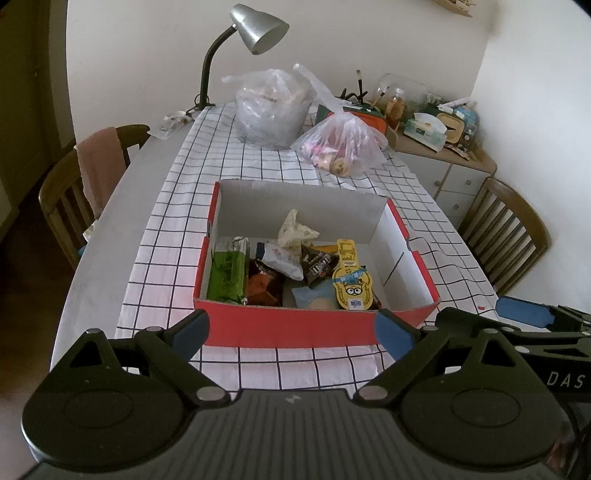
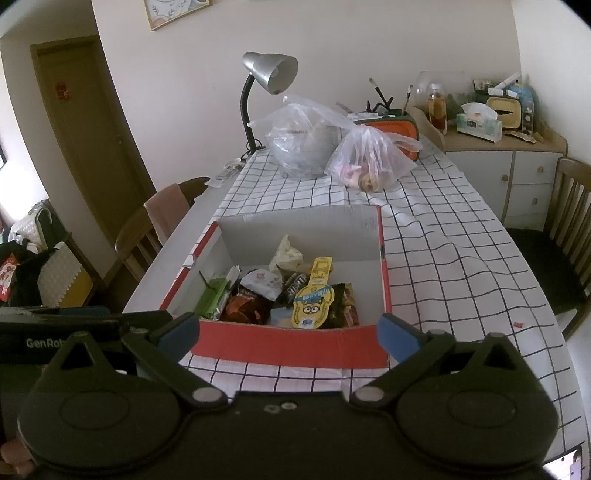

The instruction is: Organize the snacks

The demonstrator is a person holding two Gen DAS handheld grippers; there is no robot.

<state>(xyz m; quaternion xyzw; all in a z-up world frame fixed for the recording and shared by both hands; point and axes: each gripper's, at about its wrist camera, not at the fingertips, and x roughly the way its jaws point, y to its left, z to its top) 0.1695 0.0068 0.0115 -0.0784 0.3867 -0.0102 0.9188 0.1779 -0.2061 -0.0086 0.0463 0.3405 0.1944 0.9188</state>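
A red cardboard box (image 1: 288,326) (image 2: 291,345) stands on the checked tablecloth, holding several snacks: a green packet (image 1: 227,273) (image 2: 210,301), a white pouch (image 1: 282,258), a dark M&M's bag (image 1: 319,264), a yellow Minion pack (image 1: 351,286) (image 2: 312,308) and a crumpled wrapper (image 1: 295,229). My left gripper (image 1: 291,328) is open and empty, just before the box's near wall. My right gripper (image 2: 290,334) is open and empty, also before the near wall. The right gripper's blue pad shows at the left view's right edge (image 1: 521,312).
Two clear plastic bags (image 1: 273,107) (image 1: 341,146) with food sit at the table's far end, beside a silver desk lamp (image 1: 255,29). Wooden chairs stand left (image 1: 70,199) and right (image 1: 506,229). A cluttered cabinet (image 2: 506,147) is at the back right.
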